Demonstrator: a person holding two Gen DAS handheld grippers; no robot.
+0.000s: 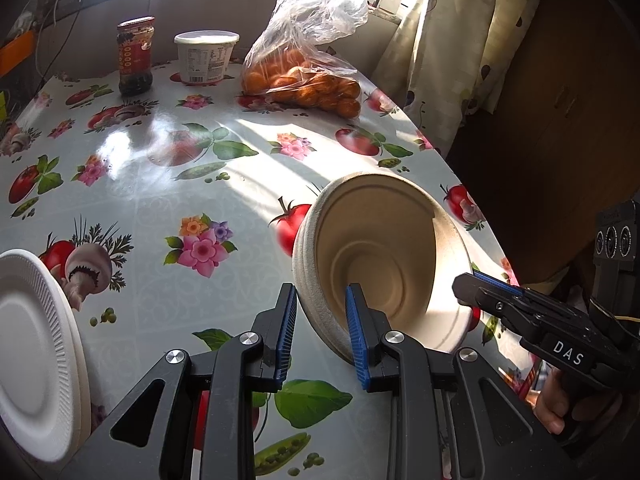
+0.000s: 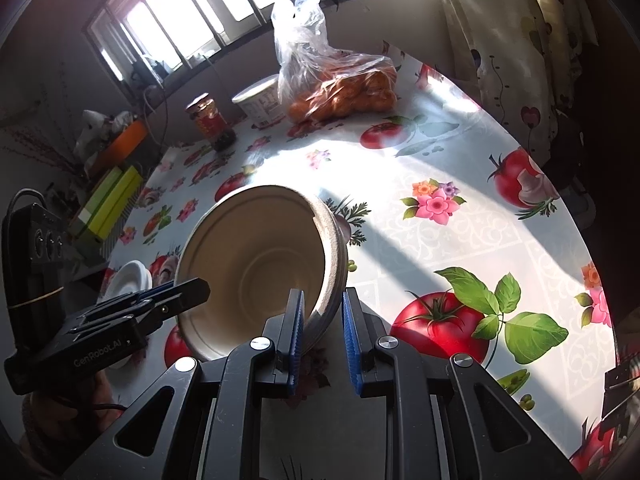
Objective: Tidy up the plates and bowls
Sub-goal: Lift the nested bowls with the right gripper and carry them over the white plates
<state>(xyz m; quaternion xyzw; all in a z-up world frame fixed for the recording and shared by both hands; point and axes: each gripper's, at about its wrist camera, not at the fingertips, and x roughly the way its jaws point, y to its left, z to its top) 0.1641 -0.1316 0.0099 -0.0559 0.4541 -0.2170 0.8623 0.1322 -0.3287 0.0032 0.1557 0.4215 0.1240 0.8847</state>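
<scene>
A stack of beige paper bowls [image 1: 384,264] is tilted on its side above the flowered tablecloth [image 1: 160,184]. My left gripper [image 1: 322,334] straddles its near left rim, one blue pad inside the bowl and one outside, with a gap on the outer side. My right gripper [image 2: 322,334] straddles the opposite rim [image 2: 324,280] the same way, its pads not pressed tight. The right gripper shows in the left wrist view [image 1: 480,284], the left gripper in the right wrist view [image 2: 188,292]. White foam plates [image 1: 36,352] are stacked at the left; they also show in the right wrist view [image 2: 128,280].
At the table's far side stand a sauce jar [image 1: 135,58], a white tub [image 1: 206,56] and a plastic bag of oranges [image 1: 308,80]. A curtain [image 1: 460,40] hangs beyond the right edge. Green boxes [image 2: 108,204] lie off the table's left side.
</scene>
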